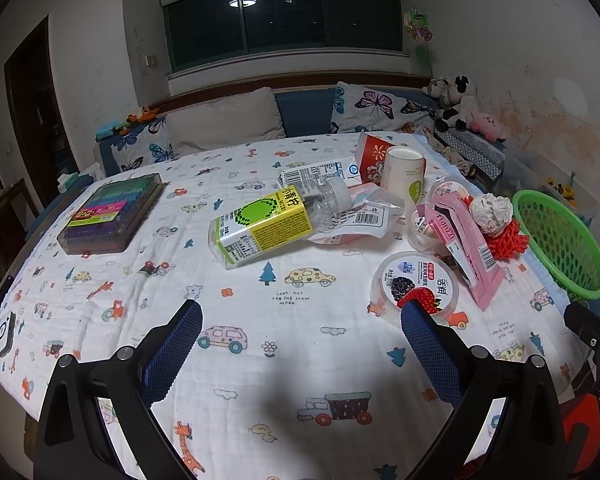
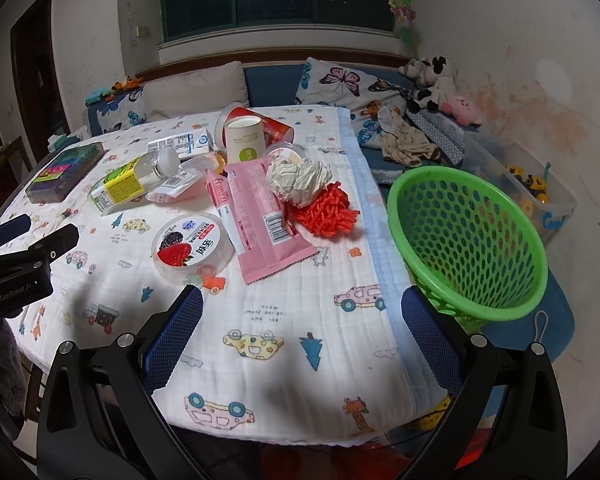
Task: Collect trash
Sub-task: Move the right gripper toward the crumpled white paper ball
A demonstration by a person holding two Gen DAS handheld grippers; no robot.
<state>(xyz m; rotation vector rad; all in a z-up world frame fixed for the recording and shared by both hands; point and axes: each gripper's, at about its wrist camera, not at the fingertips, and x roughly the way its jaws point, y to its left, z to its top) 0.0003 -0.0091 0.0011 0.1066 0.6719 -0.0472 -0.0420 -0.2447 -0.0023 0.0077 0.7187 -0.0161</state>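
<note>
My left tongs (image 1: 301,322) and right tongs (image 2: 302,308) hang wide open and empty over the tabletop (image 2: 300,320); green basket (image 2: 466,240) at right of frame, yogurt cup (image 2: 194,246) centre-left.

Dark window (image 1: 284,20) above a cushioned bench (image 1: 304,114).

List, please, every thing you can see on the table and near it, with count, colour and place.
plastic bottle: 1, clear with yellow-green label, lying mid-table
yogurt cup: 1, white, berry lid, near edge
pink wrapper: 1, right of cup
paper ball: 1, white, on red foam net
paper cup: 1, cream, far side
marker case: 1, multicoloured, left
basket: 1, green, off table's right edge
left gripper: open
right gripper: open
</note>
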